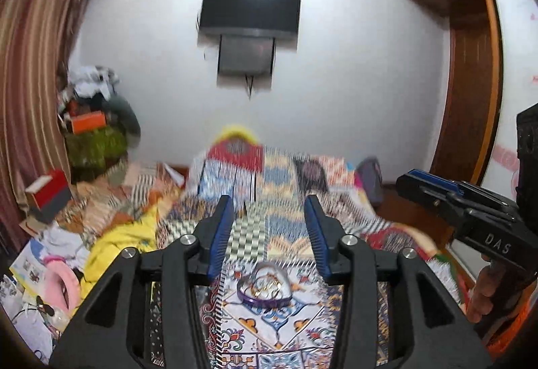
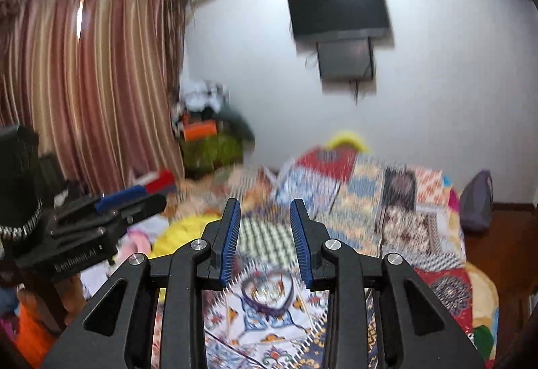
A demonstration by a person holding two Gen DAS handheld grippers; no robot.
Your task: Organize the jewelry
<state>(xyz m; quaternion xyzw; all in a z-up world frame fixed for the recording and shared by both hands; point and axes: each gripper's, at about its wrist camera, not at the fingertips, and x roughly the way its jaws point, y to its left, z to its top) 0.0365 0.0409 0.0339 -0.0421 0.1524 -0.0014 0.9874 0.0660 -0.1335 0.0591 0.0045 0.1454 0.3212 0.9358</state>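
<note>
Left wrist view showed a heart-shaped purple jewelry box (image 1: pixel 264 289), open-topped with gold pieces inside, lying on the patterned bedspread (image 1: pixel 269 335) near and between the wide-spread, empty jaws of the left gripper (image 1: pixel 271 221), while the right gripper (image 2: pixel 265 222) also stood empty, jaws apart.

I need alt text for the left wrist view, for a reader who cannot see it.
The open left gripper hovers above a purple heart-shaped tray of gold jewelry on a colourful patterned bedspread. The right gripper enters from the right edge, held by a hand; a black wall-mounted television hangs behind.
</note>
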